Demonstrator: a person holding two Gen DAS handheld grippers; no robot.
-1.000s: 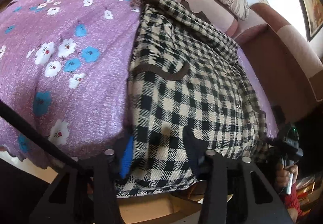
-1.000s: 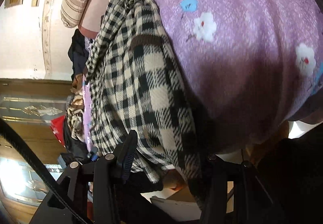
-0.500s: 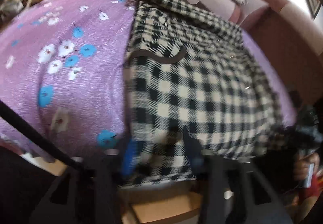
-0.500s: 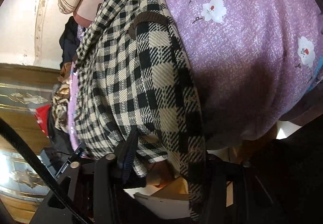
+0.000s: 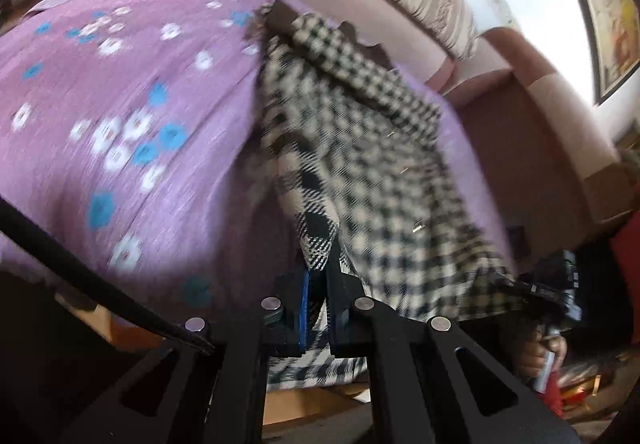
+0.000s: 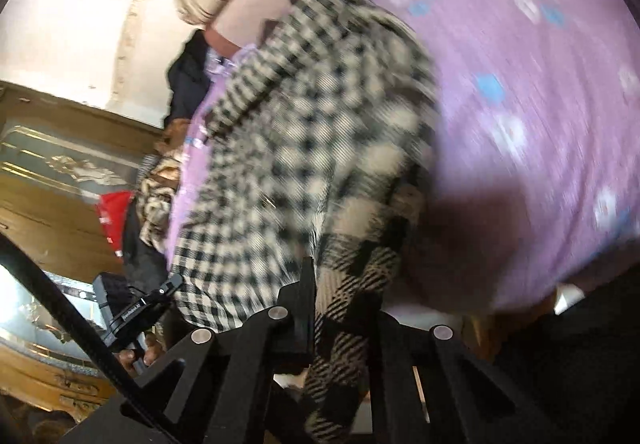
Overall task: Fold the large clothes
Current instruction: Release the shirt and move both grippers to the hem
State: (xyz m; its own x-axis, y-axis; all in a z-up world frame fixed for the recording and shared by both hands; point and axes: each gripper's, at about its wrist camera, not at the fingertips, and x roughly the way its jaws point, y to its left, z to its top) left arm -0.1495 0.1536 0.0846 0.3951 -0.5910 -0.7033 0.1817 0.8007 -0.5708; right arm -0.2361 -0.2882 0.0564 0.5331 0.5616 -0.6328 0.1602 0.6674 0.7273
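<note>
Left gripper (image 5: pixel 318 284): my jaws have just closed, pinching the near hem of the checked coat (image 5: pixel 372 172).
Right gripper (image 6: pixel 320 284): just closed too, clamped on the hem's other corner.
Change: both corners now lifted off the purple floral cover (image 5: pixel 120 84); the fold can begin.
Hidden: motion blur smears the coat; its collar end is unclear.

Left tongs (image 5: pixel 318 284) and right tongs (image 6: pixel 320 296): jaws just closed, both clamped on fabric, angled downward.
</note>
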